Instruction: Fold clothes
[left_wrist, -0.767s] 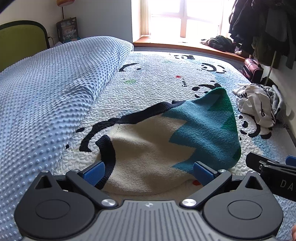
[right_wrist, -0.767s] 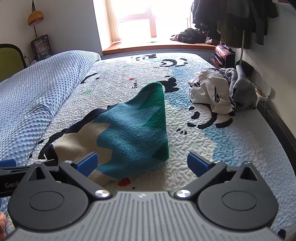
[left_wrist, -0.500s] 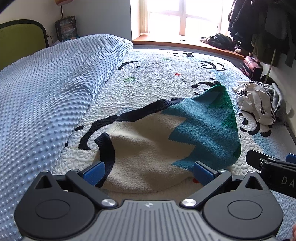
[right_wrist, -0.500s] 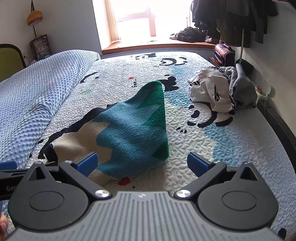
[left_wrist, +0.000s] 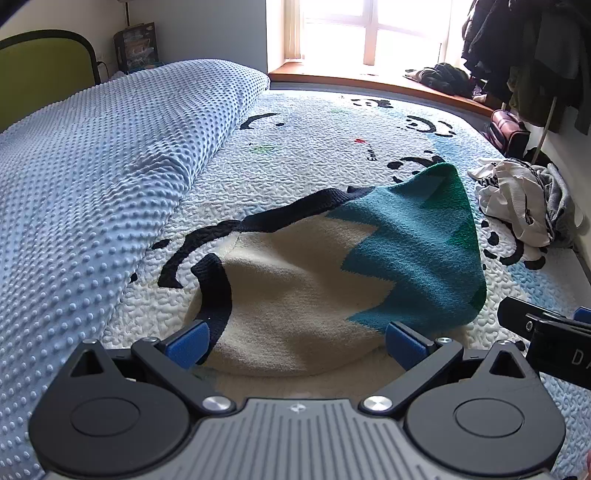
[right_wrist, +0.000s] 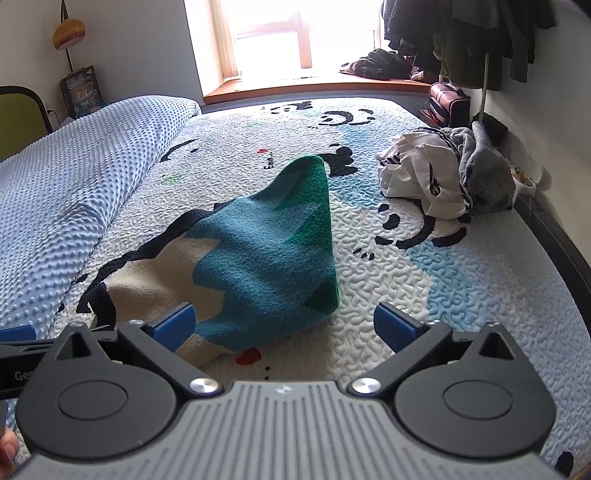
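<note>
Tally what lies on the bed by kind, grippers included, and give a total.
Knit sweater, cream, teal and green: 1
Pile of crumpled clothes, too tangled to count singly: 1
Blue dotted blanket: 1
Grippers, both with jaws apart: 2, the left gripper and the right gripper
Total: 5

Left gripper (left_wrist: 297, 341) hangs spread wide above the cream-and-teal sweater (left_wrist: 332, 280) on the quilt (left_wrist: 314, 155).

White letters "DA" are seen, cut off, on the black right gripper (left_wrist: 546, 339) at three o'clock. "Gen" is read on the black left gripper (right_wrist: 18, 373) at nine o'clock. Small black lettering on the white quilted bedspread (right_wrist: 369, 295) is too small to read.
</note>
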